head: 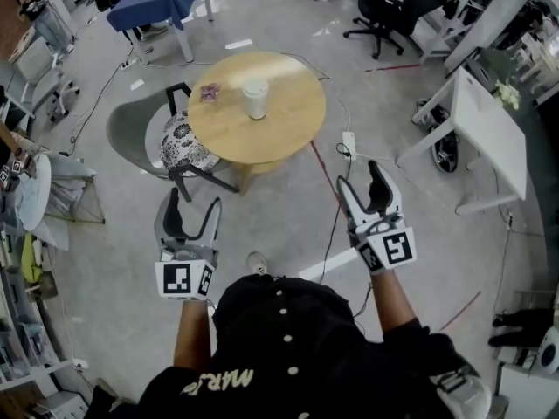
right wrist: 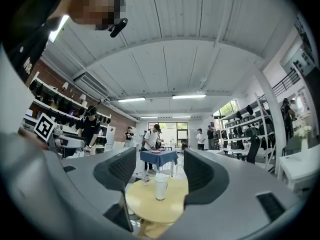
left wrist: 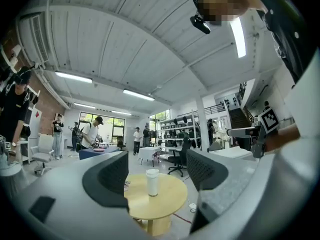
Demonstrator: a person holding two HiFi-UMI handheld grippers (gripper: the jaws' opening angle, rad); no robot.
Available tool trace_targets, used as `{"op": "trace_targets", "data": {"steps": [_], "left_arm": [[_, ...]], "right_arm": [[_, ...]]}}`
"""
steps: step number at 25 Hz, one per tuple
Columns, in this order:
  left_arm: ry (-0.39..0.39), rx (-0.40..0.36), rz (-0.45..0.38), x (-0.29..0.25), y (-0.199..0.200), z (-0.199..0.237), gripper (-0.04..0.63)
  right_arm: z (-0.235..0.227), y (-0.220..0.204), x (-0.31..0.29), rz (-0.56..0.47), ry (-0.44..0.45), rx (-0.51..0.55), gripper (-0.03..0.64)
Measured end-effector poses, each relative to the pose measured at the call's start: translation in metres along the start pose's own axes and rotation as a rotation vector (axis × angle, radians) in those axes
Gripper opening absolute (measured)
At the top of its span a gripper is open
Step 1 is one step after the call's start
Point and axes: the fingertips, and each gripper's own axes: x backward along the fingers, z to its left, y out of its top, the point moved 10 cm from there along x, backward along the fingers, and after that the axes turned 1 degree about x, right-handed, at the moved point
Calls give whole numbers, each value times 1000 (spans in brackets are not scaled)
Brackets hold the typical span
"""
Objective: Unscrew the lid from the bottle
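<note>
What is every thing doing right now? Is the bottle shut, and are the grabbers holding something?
bottle: standing upright on the round table, closed.
lid: on the bottle, not unscrewed yet.
left gripper: open, empty, short of the round table.
right gripper: open, empty, short of the round table.
chair: tucked against the round table, nobody sitting in it.

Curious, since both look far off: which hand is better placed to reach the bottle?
Probably right, narrowly. The right gripper and left gripper are open, empty, short of the round table, but a chair stands between the left one and the bottle.
</note>
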Motion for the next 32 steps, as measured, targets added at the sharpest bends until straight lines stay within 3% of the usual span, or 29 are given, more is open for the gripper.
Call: {"op": "trace_targets", "data": {"steps": [9,16,23,32], "left_arm": [[-39,5,-3,-43,-6,64,348],[-80,23,28,-77,-24,70,348],[-66,17,59,-131,-30,74,348],[-3,-19,64,-227,-19,76,348]], "right_arm": [[5,-13,-61,44,-77,17,281],[-3,-30,-79,73,-80,14,284],[-48,-44,-124,87,-77,-9,285],[-125,-54,-215,56,14,-25,288]]}}
